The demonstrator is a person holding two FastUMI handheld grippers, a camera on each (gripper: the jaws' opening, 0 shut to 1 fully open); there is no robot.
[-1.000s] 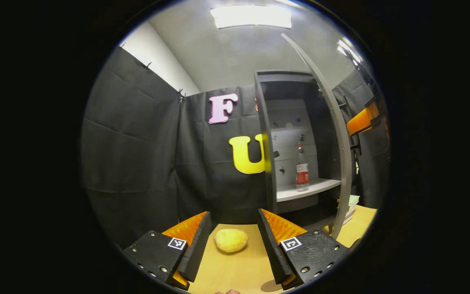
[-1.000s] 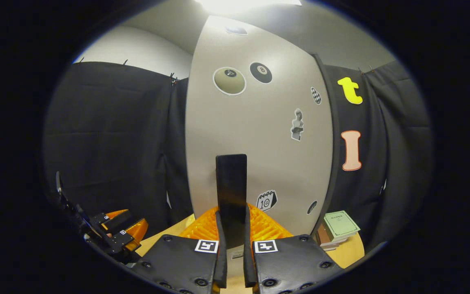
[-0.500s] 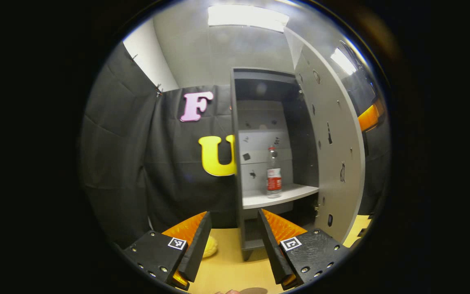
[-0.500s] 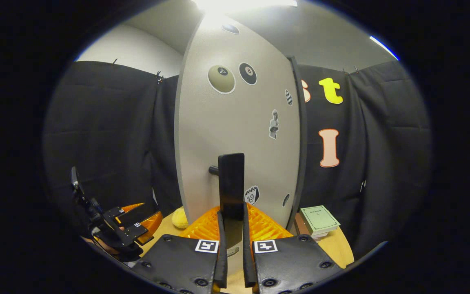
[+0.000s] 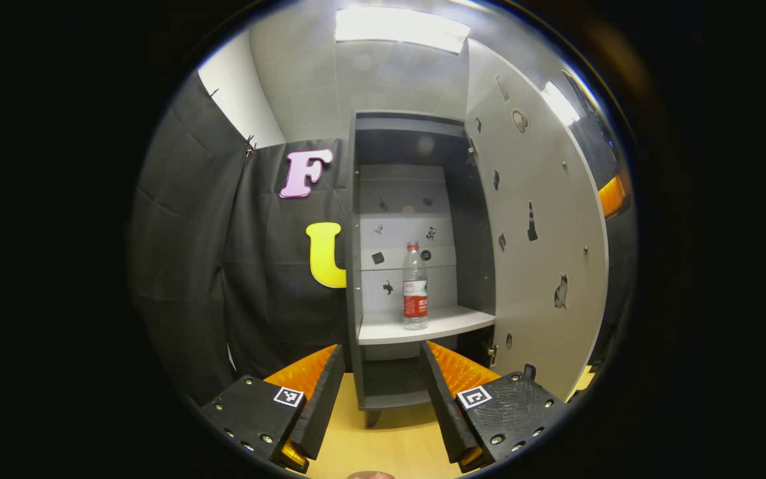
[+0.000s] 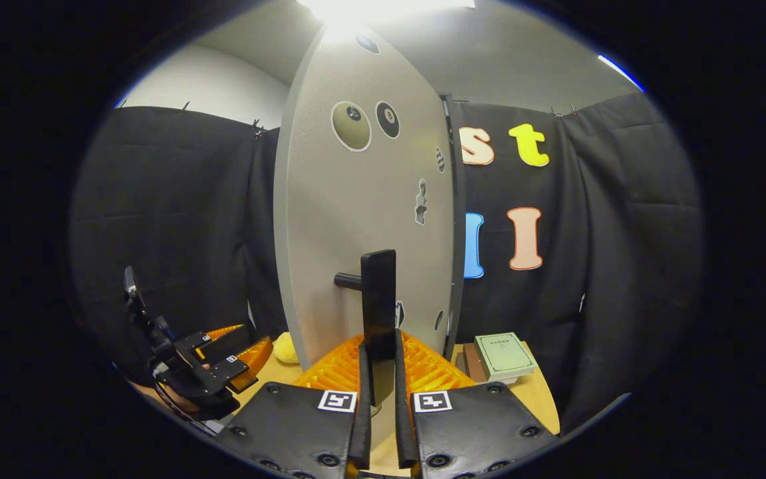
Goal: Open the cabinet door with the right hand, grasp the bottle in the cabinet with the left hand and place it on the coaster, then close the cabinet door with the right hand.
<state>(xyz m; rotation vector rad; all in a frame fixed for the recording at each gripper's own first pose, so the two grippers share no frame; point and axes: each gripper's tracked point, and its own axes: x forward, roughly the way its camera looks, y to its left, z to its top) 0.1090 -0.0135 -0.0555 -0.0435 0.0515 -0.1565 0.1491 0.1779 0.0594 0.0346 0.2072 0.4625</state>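
Straight ahead of the left gripper (image 5: 378, 372), whose fingers are held spread wide with nothing between them, the cabinet (image 5: 356, 266) is seen with its door (image 5: 542, 253) swung open to the right. Beyond the spread fingers, the bottle (image 5: 414, 287) is seen standing upright on the pale shelf (image 5: 423, 327), clear, with a red cap and a red label whose print is too small to be read. Small dark stickers are scattered over the cabinet's back panel and the inner face of the door. The right gripper (image 6: 378, 359) is pressed onto the dark upright handle (image 6: 378, 303) of the door, both fingers pinching its lower end. On the door's outer face, above the handle, two billiard-ball stickers (image 6: 363, 123) are seen, one marked 8. To the right of this gripper a green-covered book (image 6: 504, 354) lies on a stack on the wooden table (image 6: 542, 406); to its left a yellow lump (image 6: 283, 347) rests just beside the door's foot. The coaster cannot be made out.
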